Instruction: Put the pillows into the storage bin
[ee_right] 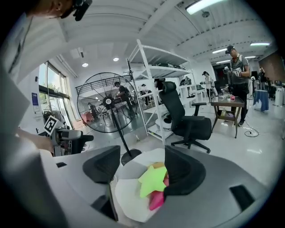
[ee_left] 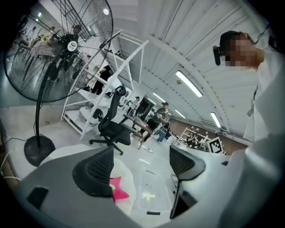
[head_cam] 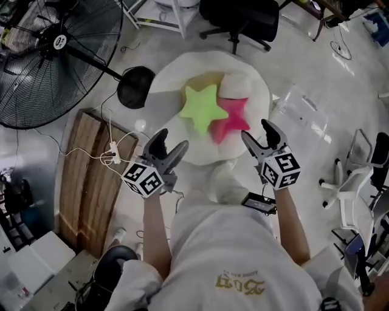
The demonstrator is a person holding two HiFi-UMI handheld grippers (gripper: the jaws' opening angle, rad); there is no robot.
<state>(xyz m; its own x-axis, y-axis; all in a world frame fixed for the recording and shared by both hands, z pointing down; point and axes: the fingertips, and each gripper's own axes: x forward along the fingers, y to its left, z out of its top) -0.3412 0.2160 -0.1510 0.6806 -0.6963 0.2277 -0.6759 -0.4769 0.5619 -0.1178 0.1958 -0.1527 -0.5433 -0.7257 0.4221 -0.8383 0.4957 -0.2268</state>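
Observation:
A green star pillow (head_cam: 202, 108) and a pink star pillow (head_cam: 232, 119) lie on a round white cushion-like base (head_cam: 258, 91), with a yellowish pillow (head_cam: 203, 80) and a white pillow (head_cam: 240, 85) behind them. A clear plastic bin (head_cam: 301, 112) lies on the floor to the right. My left gripper (head_cam: 170, 146) is open and empty, at the base's near-left edge. My right gripper (head_cam: 257, 132) is open and empty too, just right of the pink star. The right gripper view shows the green star (ee_right: 151, 180) between the jaws but farther off. The left gripper view shows the pink star's tip (ee_left: 118, 189).
A big floor fan (head_cam: 55, 42) stands at the left, its black base (head_cam: 135, 87) beside the white base. A wooden board (head_cam: 91, 176) with a cable and power strip (head_cam: 112, 153) lies at the near left. A black office chair (head_cam: 240, 18) stands behind. White chairs (head_cam: 352, 182) stand at the right.

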